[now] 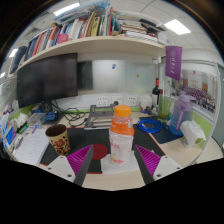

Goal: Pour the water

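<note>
A clear plastic bottle [121,136] with an orange cap and an orange-and-white label stands upright on the desk [110,176]. It is just ahead of my gripper [112,161], at the fingertips and in line with the gap. A gap shows on each side of it. My fingers are open, their magenta pads [82,159] spread wide. A cup [58,139] with a pink patterned wall and a dark inside stands to the left of the bottle, just beyond the left finger.
A dark monitor [47,79] stands behind the cup, under a shelf of books [75,30]. A blue dish [150,125] and a white appliance [192,132] sit to the right. Cables and small items clutter the back of the desk.
</note>
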